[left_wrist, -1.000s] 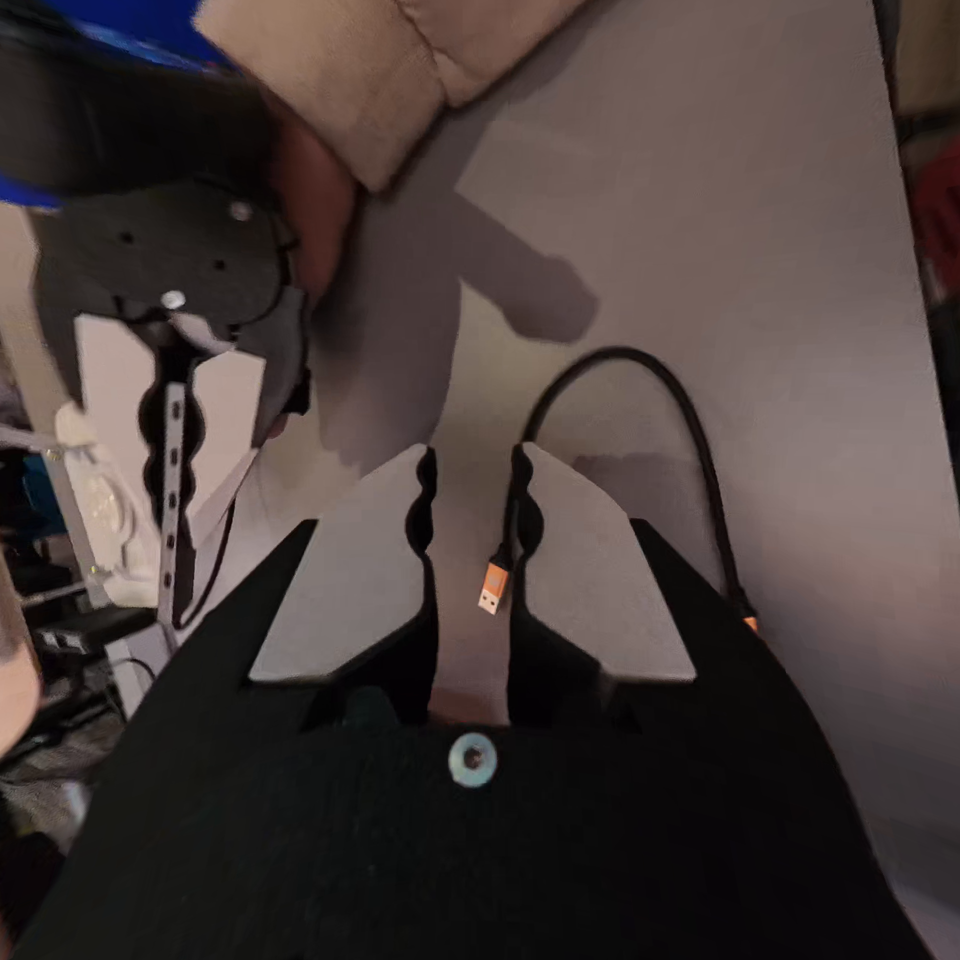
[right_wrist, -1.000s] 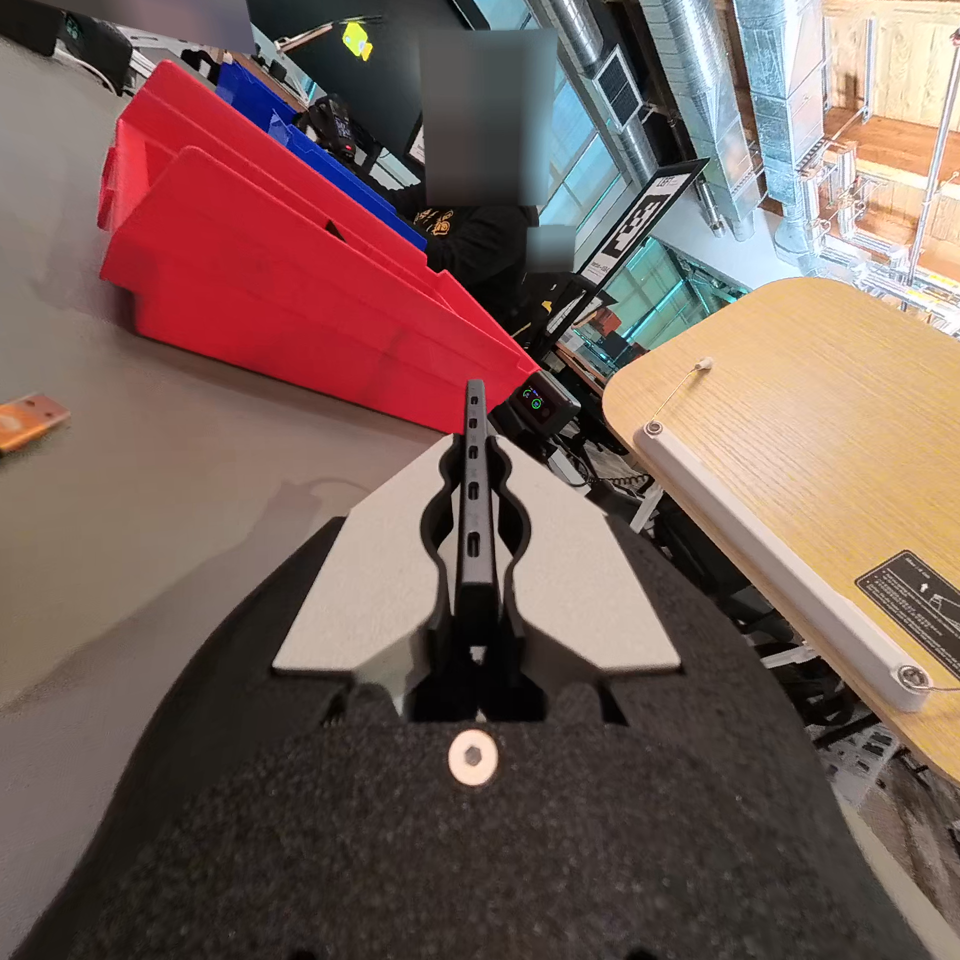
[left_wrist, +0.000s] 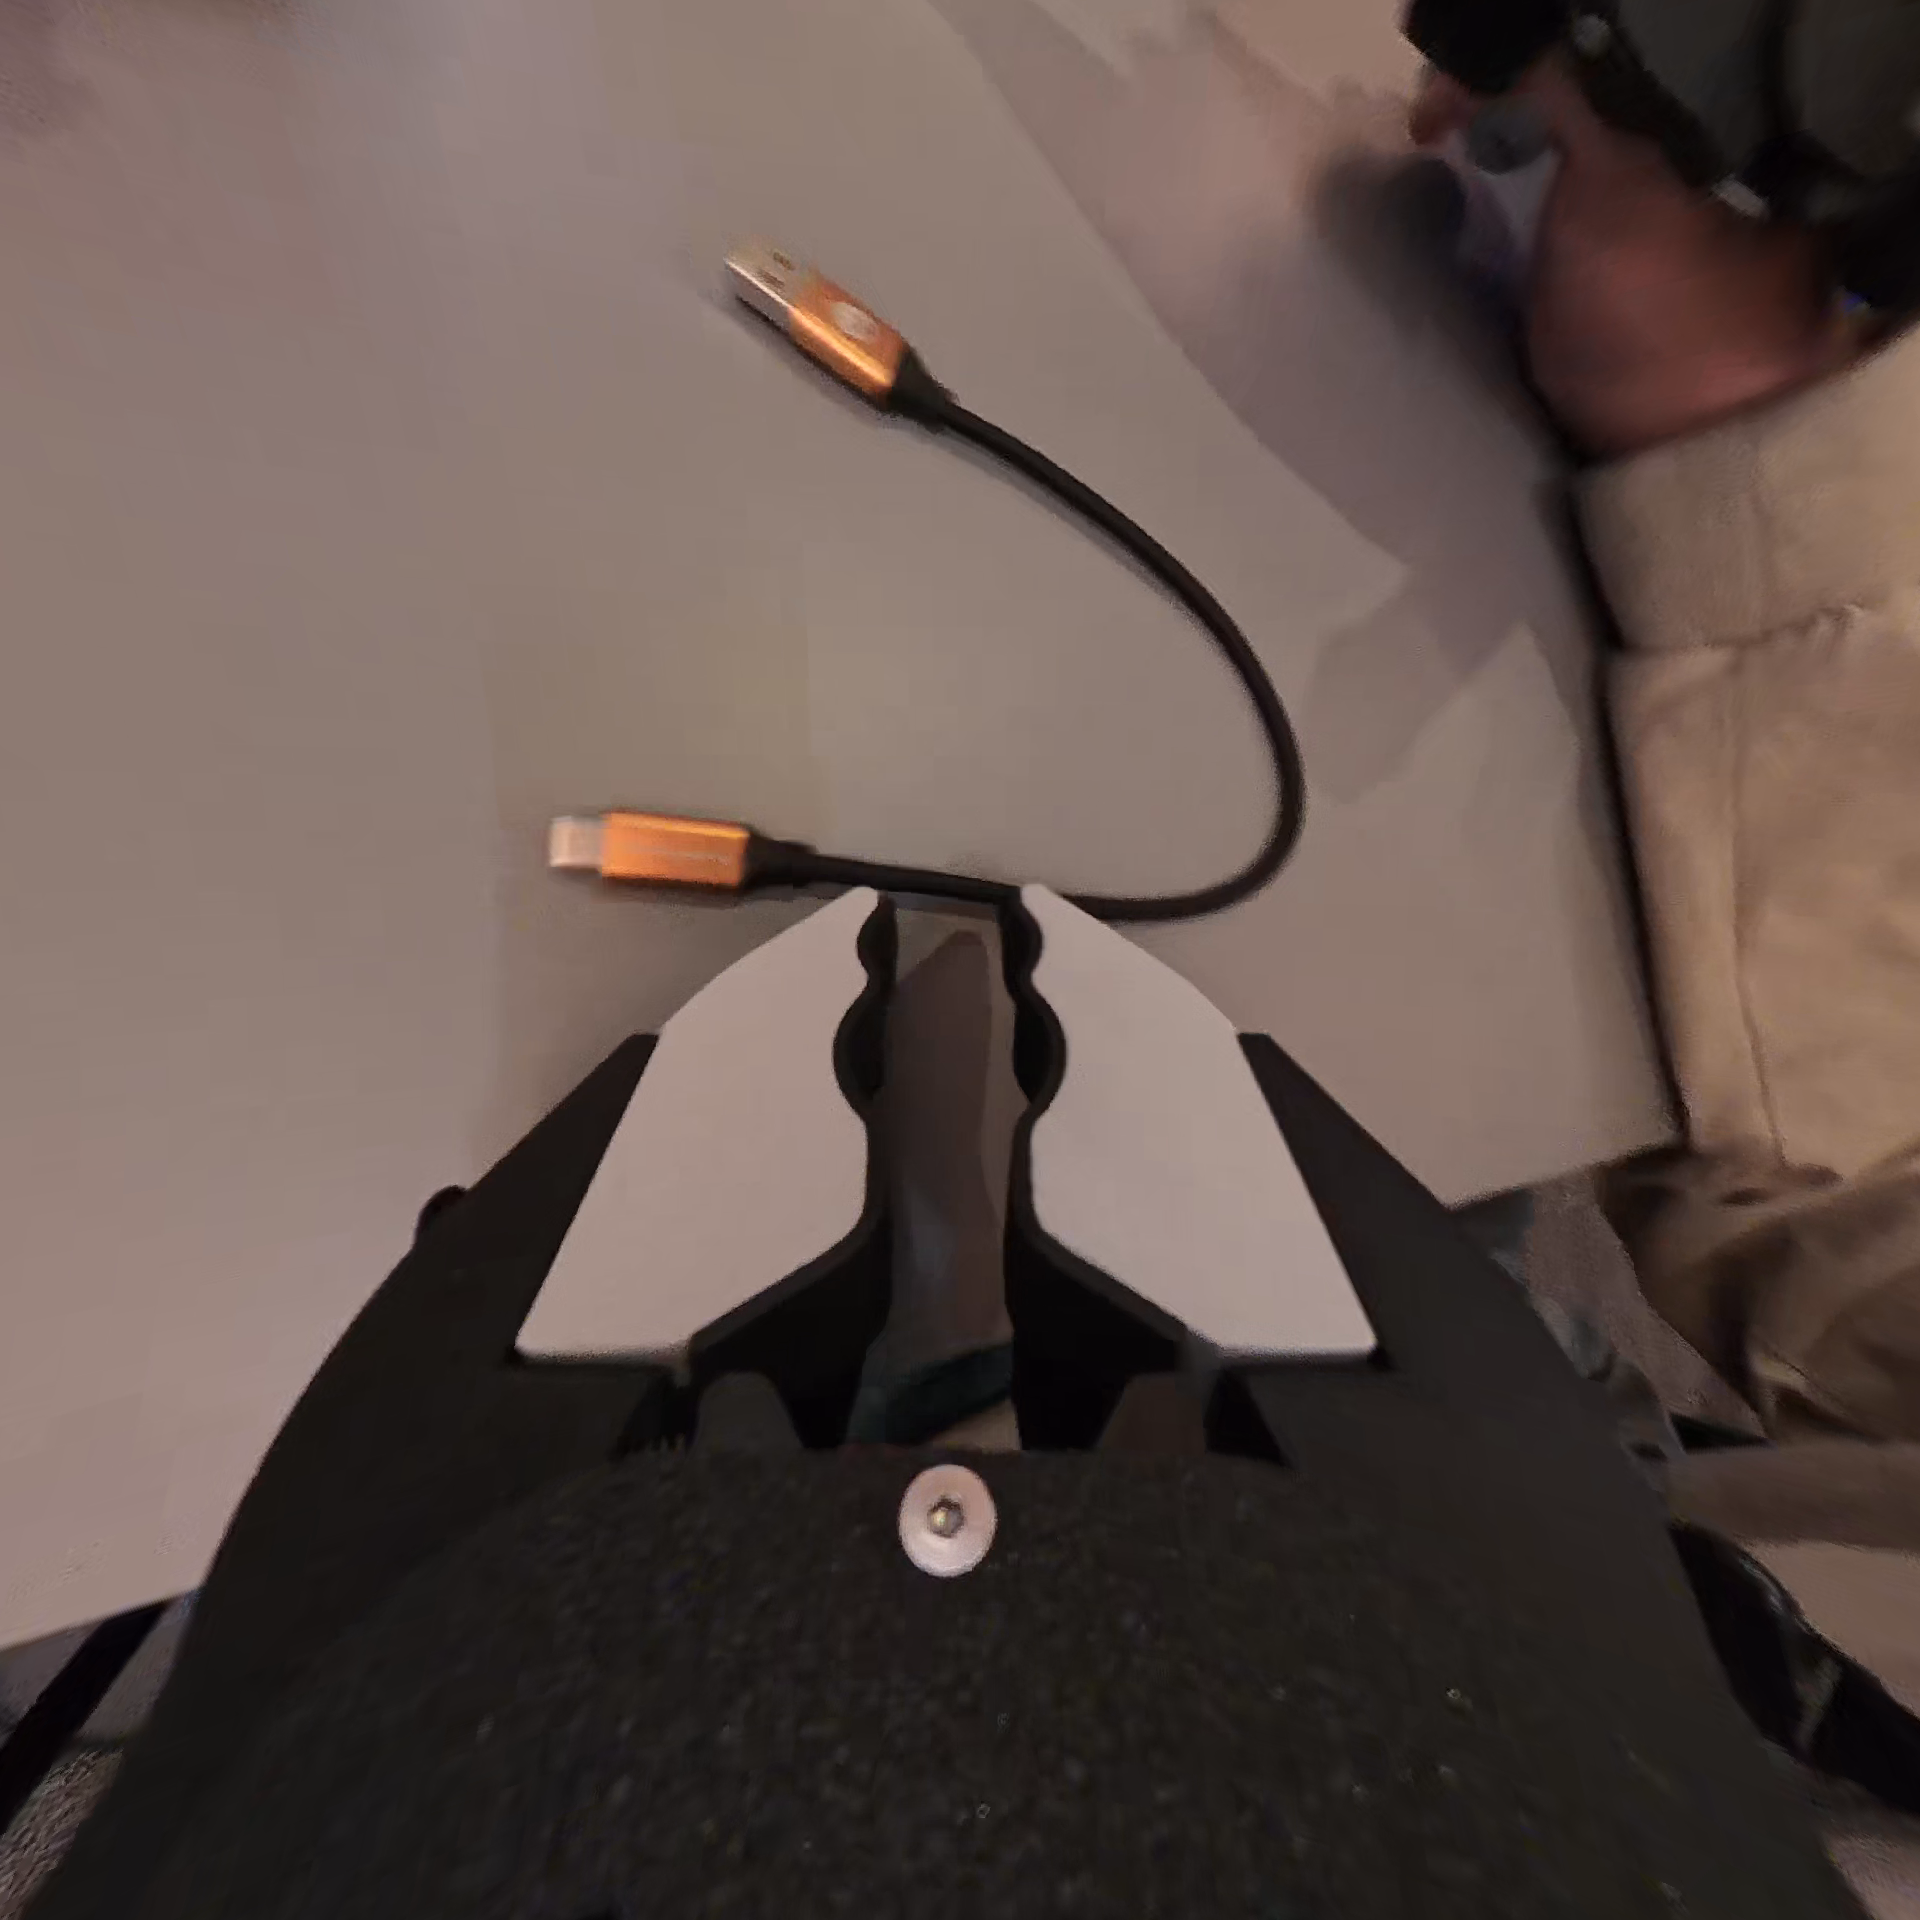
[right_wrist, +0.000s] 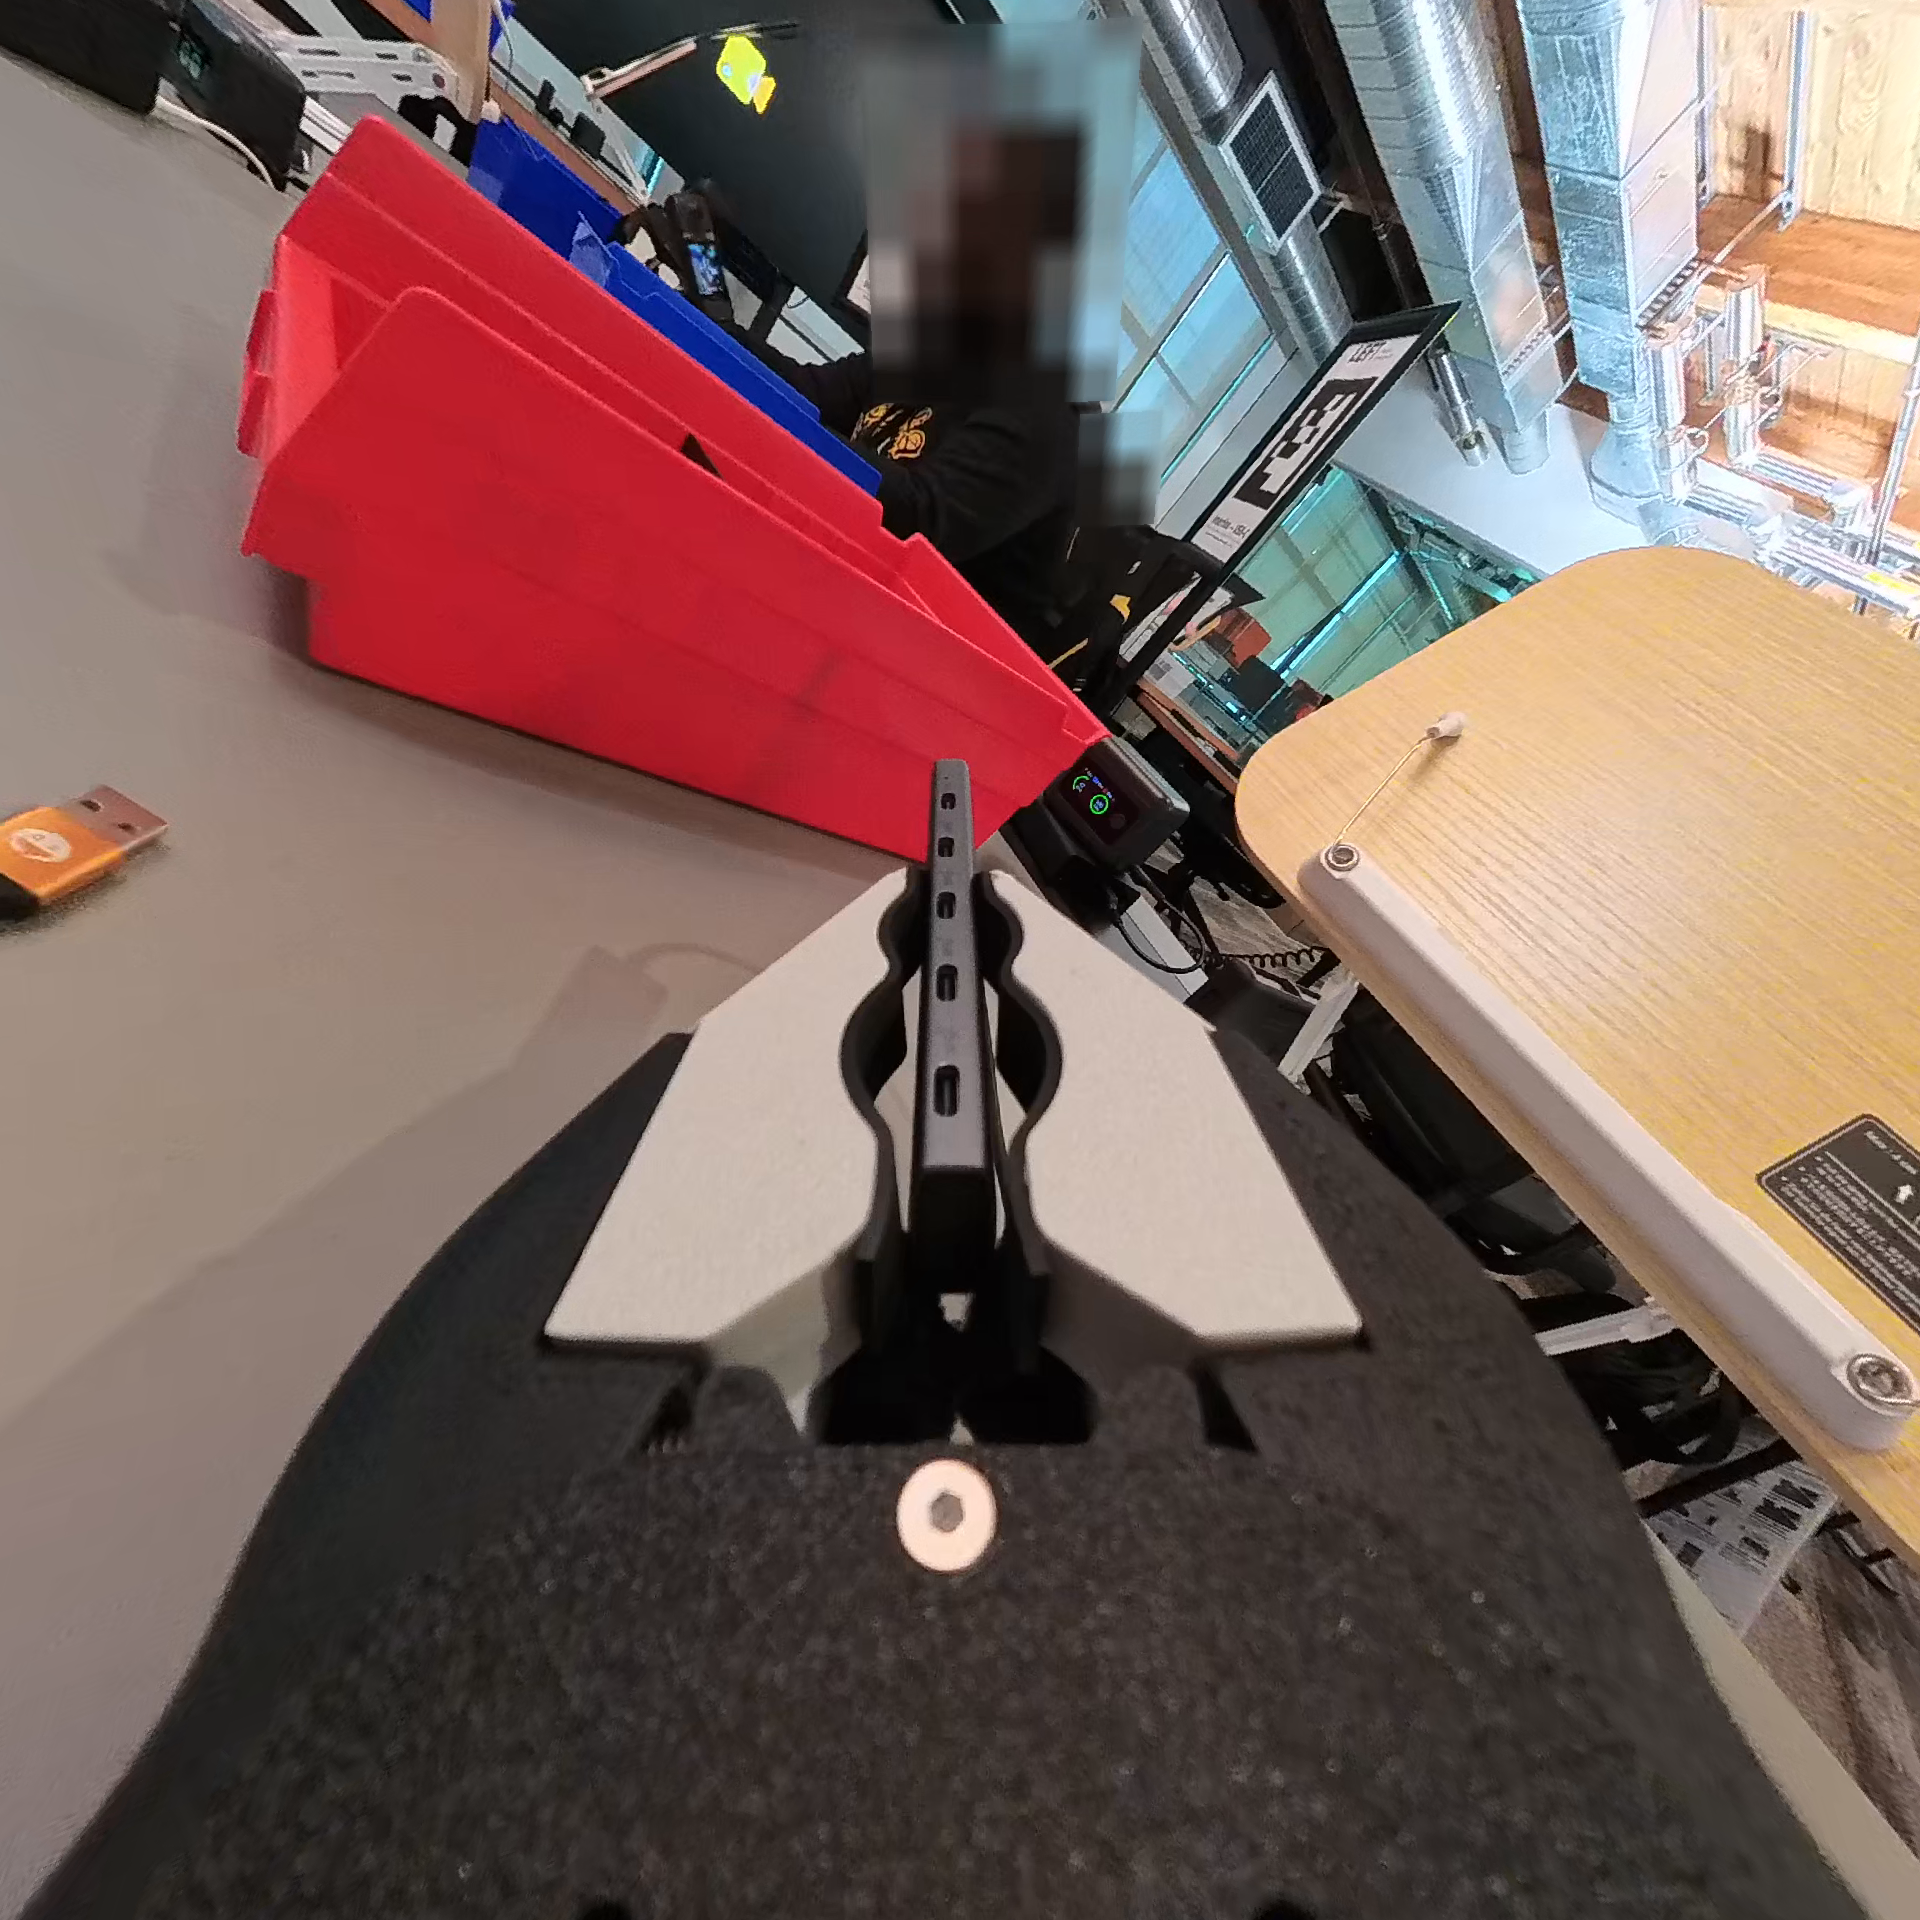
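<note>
Two grippers: left gripper (left_wrist: 951, 914) hovering part-open, empty, tips over cable (left_wrist: 1226, 665) mid-frame; right gripper (right_wrist: 951, 914) clamping hub (right_wrist: 951, 997) edge-up, exposing ports.

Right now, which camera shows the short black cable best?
The left wrist view: the whole black cable curves across the grey table, both orange plugs visible. The right wrist view catches only one orange plug at its left edge.
</note>
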